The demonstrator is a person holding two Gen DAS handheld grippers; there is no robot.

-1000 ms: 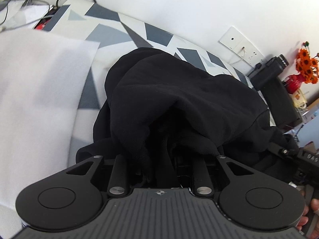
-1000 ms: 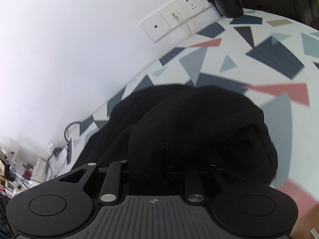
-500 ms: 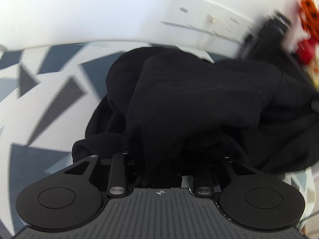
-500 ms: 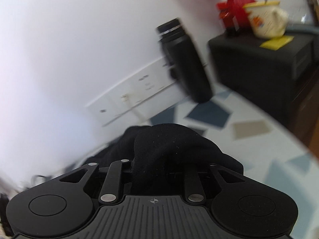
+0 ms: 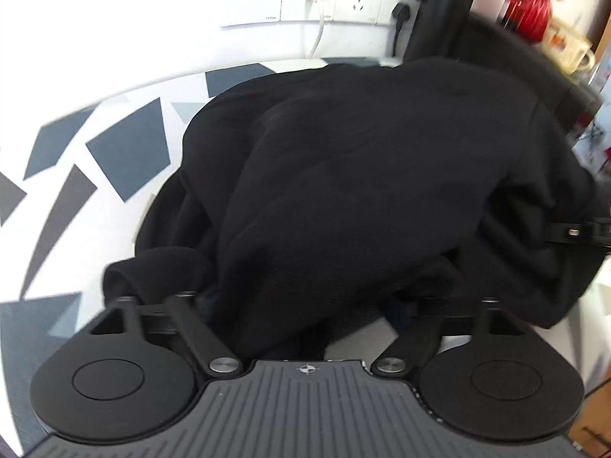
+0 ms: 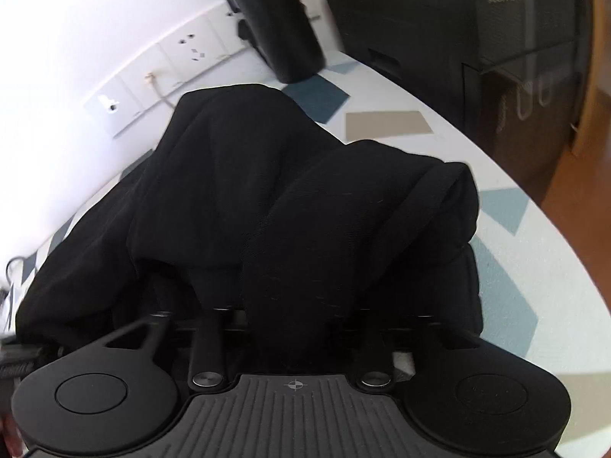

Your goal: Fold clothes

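A black garment lies bunched on the table with the triangle-patterned cloth. My left gripper has its linkage spread wide; the cloth drapes over its fingers and hides them. In the right wrist view the same black garment covers the fingers of my right gripper, which is shut on a fold of it. Part of the right gripper shows at the right edge of the left wrist view, at the garment's far side.
A black bottle stands by the wall sockets at the back. A black box-shaped appliance sits at the table's right end, with a red vase of orange flowers and a mug on it. The table edge curves close on the right.
Both grippers swung toward the wall and right end of the table, carrying the black garment. The left gripper's linkage has spread wider than before.
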